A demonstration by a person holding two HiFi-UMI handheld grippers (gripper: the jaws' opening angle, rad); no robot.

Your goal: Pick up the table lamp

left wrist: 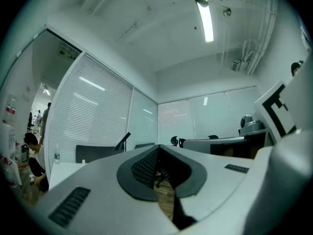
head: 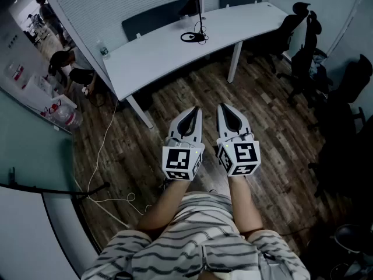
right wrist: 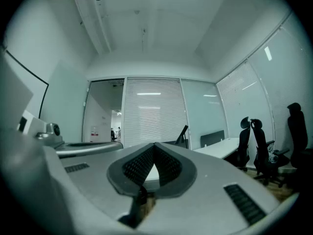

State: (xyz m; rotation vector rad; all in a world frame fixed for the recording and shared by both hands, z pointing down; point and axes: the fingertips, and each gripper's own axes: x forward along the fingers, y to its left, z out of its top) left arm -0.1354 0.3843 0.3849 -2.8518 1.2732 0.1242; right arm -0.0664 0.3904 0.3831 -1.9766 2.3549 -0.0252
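A black table lamp (head: 197, 16) with a thin stem, a ring base and a tilted head stands on the long white table (head: 163, 48) at the far side of the room. Its head also shows small in the left gripper view (left wrist: 123, 140) and the right gripper view (right wrist: 183, 133). My left gripper (head: 194, 111) and right gripper (head: 222, 108) are held side by side over the wooden floor, well short of the table. Both have their jaw tips together and nothing between them.
Black office chairs (head: 303, 45) stand at the right, dark chairs (head: 152, 16) behind the table. A water bottle (head: 103, 49) stands at the table's left end. A white cable (head: 102, 150) runs across the floor. People (head: 67, 69) are beyond the glass partition at left.
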